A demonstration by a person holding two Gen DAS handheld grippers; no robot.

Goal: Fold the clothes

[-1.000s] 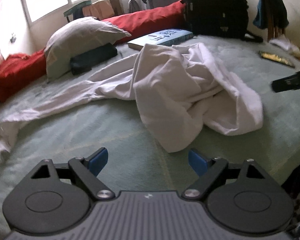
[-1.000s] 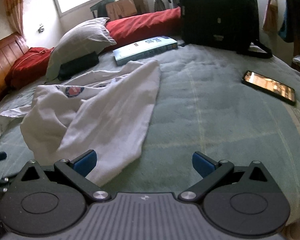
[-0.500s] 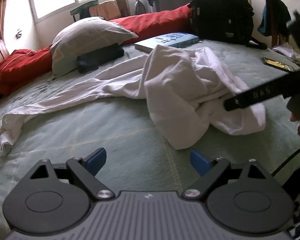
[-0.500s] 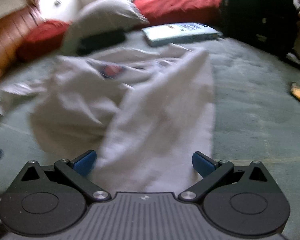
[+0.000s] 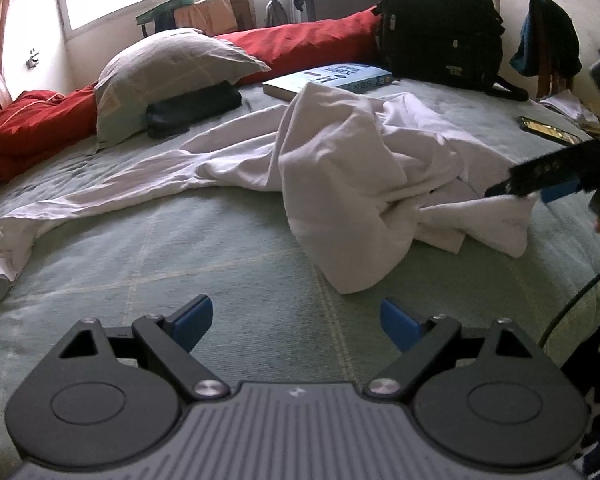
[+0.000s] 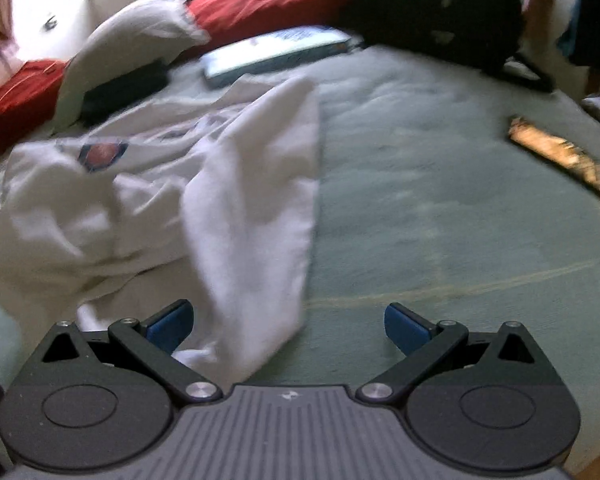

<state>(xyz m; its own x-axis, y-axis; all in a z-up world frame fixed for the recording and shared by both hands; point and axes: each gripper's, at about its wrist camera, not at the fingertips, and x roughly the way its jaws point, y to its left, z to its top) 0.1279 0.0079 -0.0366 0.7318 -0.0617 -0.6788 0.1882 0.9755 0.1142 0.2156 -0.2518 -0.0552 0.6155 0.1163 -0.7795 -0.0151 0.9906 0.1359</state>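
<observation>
A crumpled white long-sleeved garment lies on the green bedspread, one sleeve stretched out to the left. My left gripper hovers open over bare bedspread, short of the garment's near fold. My right gripper is open, and the garment's near end lies between its jaws, close to the left pad; the pads do not press it. In the left wrist view the right gripper reaches in from the right over the cloth's right edge. The right wrist view is blurred.
At the bed's far side lie a grey pillow, a dark pouch, a red bolster, a blue book and a black backpack. A phone lies on the bedspread to the right.
My right gripper has come down and to the left onto the garment's right end, so cloth now lies between its jaws. The left gripper has hardly moved.
</observation>
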